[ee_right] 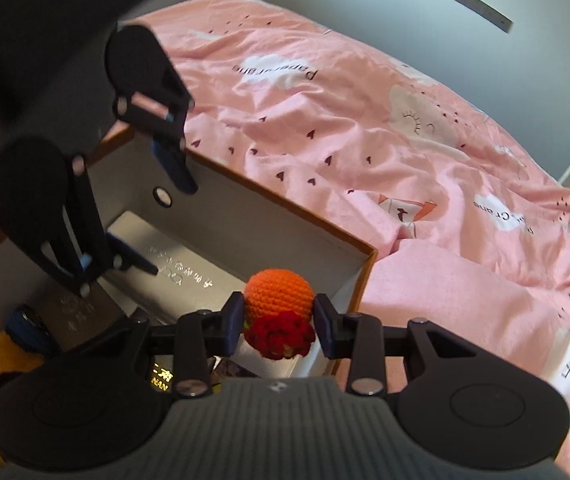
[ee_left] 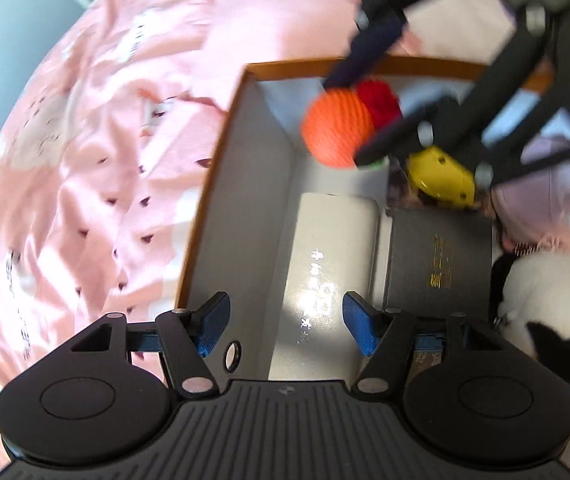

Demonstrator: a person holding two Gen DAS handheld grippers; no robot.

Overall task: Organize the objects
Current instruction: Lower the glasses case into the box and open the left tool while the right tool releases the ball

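The right gripper (ee_right: 279,320) is partly closed, its dark blue pads pressing either side of a crocheted toy (ee_right: 279,314): an orange ball with a red ruffled part just below it. The gripper points steeply down over the near corner of an open cardboard box (ee_right: 269,216), which sits on a bed with a pink patterned sheet (ee_right: 365,128).

The left gripper (ee_left: 283,322) stands wide with nothing between its blue pads (ee_left: 215,322); its jaws are nearly at their widest. It points steeply down into the same box. Directly beneath it lies a pale grey flat box (ee_left: 333,264) with silver lettering, and just to its right a dark grey box (ee_left: 439,264) with gold lettering. Further right is a black-and-white plush toy (ee_left: 545,304). Beyond the flat boxes sits a yellow plastic object (ee_left: 441,178), perhaps a toy, though blur hides its shape. Ahead, the held crocheted toy hangs over the far end of the box.
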